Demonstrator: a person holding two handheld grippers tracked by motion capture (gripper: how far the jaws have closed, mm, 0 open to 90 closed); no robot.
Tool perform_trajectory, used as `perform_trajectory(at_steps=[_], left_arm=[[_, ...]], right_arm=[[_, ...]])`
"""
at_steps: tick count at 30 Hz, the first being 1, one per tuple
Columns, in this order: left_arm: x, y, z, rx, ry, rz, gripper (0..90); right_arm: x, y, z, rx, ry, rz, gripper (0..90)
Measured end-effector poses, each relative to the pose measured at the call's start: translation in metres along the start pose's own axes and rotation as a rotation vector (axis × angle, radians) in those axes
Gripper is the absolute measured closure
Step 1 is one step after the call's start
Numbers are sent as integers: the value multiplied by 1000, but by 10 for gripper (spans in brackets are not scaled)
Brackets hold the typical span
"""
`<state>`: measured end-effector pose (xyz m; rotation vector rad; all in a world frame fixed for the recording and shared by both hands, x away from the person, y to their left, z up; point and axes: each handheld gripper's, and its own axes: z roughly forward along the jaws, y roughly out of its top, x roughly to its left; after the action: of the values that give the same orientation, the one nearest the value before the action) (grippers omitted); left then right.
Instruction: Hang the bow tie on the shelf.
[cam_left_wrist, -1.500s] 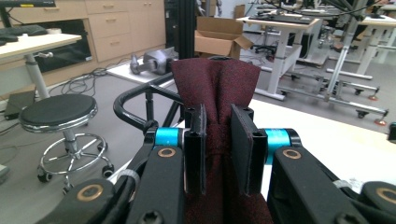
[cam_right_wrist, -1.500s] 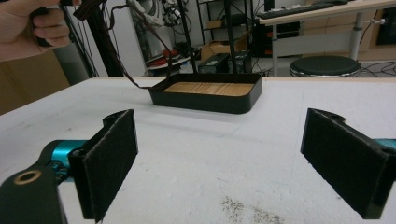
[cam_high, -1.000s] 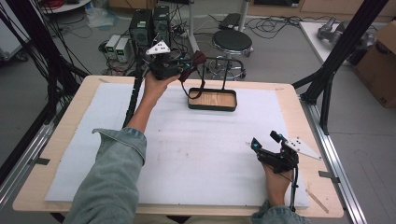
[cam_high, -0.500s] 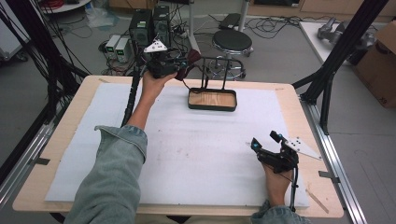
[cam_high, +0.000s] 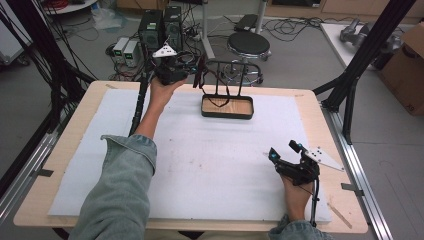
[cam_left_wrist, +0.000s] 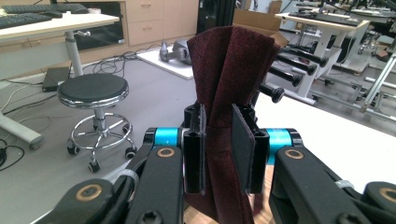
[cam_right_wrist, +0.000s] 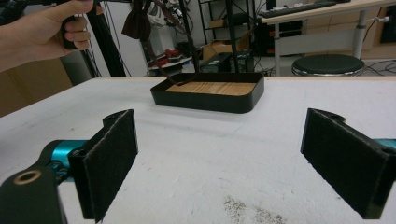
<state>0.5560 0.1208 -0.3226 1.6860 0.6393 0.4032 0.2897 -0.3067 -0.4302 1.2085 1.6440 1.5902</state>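
My left gripper (cam_high: 198, 75) is raised over the table's far edge, shut on a dark maroon folded cloth (cam_left_wrist: 229, 60). The cloth (cam_high: 202, 74) trails a thin strap (cam_high: 218, 100) down into a black tray with a wooden floor (cam_high: 227, 115). A black wire rack (cam_high: 231, 75) rises from that tray, just right of the cloth. In the left gripper view its black pegs (cam_left_wrist: 273, 93) show behind the cloth. My right gripper (cam_high: 283, 150) rests low at the table's near right, open with nothing between its pads (cam_right_wrist: 112, 158). It faces the tray (cam_right_wrist: 205, 103).
A white mat (cam_high: 215, 165) covers the wooden table. A round black stool (cam_high: 248, 46) and computer boxes (cam_high: 160, 27) stand on the floor beyond the far edge. Black frame posts (cam_high: 350, 75) rise at the right, and cables hang at the left.
The left gripper has lifted the maroon cloth higher, beside the rack, and its strap has swung from left of the tray into it. The right gripper has stayed put.
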Motion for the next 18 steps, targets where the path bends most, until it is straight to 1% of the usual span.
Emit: perform_trajectory(at_steps=[5,8,9,11,14,15,17,18], left_arm=[[1,-2,0,9,5,-4,723],[1,-4,-1,16,4,4,699],[1,-5,-2,30,10,10,694],[1,-5,-3,32,10,14,675],[2,-6,-8,37,14,29,647],[2,-6,-12,32,9,37,644],[2,-7,-15,31,14,42,632],[2,-7,-19,37,15,53,622]], right_arm=[[0,0,0,0,0,0,100],[0,0,0,0,0,0,101],[0,0,0,0,0,0,101],[0,0,0,0,-1,-1,101],[0,0,0,0,-2,-1,101],[0,0,0,0,-2,-2,100],[0,0,0,0,-2,-1,100],[0,0,0,1,-2,0,100]])
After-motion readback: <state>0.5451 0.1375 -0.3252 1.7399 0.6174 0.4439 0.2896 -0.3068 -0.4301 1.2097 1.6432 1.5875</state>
